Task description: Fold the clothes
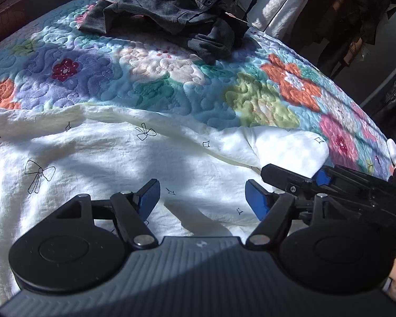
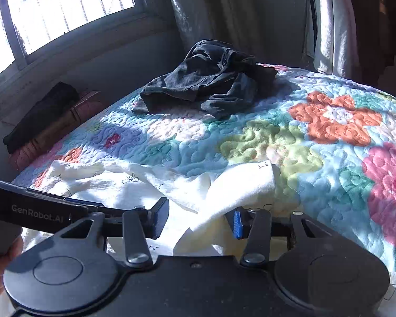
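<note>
Quilt [image 1: 171,84] beneath white garment [image 1: 105,153]: left gripper [image 1: 202,198] open, right gripper [image 2: 198,223] open astride fold [image 2: 240,185]; pinch both layers squarely, then lift evenly.

white crinkled cotton garment with black bow prints [image 1: 97,158], spread rumpled on near side, one corner folded over; dark grey garment [image 2: 206,79] heaped beyond.

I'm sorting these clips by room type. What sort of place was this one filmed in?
Most likely a bedroom. The clothes lie on a bed covered by a floral quilt, a barred window sits beside it, and garments hang on a rack at the far side.
</note>
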### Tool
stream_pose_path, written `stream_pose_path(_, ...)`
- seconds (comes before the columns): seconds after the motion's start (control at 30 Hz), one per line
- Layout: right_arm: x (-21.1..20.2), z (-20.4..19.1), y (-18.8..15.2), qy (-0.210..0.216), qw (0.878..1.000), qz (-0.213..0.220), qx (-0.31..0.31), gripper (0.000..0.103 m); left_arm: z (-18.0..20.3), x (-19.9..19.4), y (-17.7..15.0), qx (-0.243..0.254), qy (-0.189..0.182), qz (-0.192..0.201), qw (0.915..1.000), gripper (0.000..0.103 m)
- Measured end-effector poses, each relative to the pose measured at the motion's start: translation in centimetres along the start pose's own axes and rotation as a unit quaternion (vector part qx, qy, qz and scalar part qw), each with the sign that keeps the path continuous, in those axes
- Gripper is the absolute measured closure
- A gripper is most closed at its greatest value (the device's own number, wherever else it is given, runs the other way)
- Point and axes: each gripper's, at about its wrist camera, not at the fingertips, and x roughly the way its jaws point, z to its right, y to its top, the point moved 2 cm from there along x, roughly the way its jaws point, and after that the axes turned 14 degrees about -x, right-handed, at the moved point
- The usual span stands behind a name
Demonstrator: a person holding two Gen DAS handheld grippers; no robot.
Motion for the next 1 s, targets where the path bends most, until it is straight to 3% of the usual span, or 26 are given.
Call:
stream_pose_path(0.03, 0.3, -0.7, 0.1, 0.012, 1.0, -0.005, -0.01, 0.097, -0.5, -0.3, 0.3, -0.007, -0.001, 0.003, 1.0, 0.032)
stream_pose_path(0.23, 0.4, -6.0, -1.3, 0.05, 0.989, -0.039, -0.13, 0.097, -0.3, 0.7, -0.1, 0.023, -0.013, -0.02, 0.9995, 0.032)
stream_pose_path(0.33, -0.5, -7.3, -2.8, 0.071, 0.983, -0.058, -0.16, 0.085, 0.1, 1.7, -0.8, 0.035, -0.001, -0.023, 0.9991, 0.031)
stream_pose_path(0.4, -1.5, -8.5, -4.1, 0.077, 0.975, -0.073, -0.195, 0.068, 0.3, 2.5, -1.3, 0.045, 0.007, -0.02, 0.9987, 0.031)
stream_pose_path(0.5, -3.4, -10.8, -5.8, 0.054, 0.954, -0.095, -0.28, 0.061, 0.4, 3.4, -1.8, 0.067, 0.022, -0.021, 0.9973, 0.03)
stream_pose_path(0.57, -5.0, -11.3, -6.5, 0.052, 0.949, -0.096, -0.297, 0.061, 0.0, 3.7, -1.9, 0.07, 0.036, -0.016, 0.9968, 0.03)
stream_pose_path(0.67, -7.4, -9.8, -6.7, 0.044, 0.958, -0.086, -0.27, 0.059, -0.3, 3.4, -2.0, 0.054, 0.046, -0.014, 0.9974, 0.03)
stream_pose_path(0.83, -9.7, -5.9, -6.4, -0.042, 0.965, -0.082, -0.246, 0.058, 0.2, 2.2, -2.1, 0.061, 0.047, -0.009, 0.997, 0.03)
stream_pose_path(1.0, -10.3, -4.2, -6.2, -0.05, 0.972, -0.068, -0.217, 0.058, 1.8, 0.5, -1.7, 0.073, 0.001, 0.012, 0.9972, 0.029)
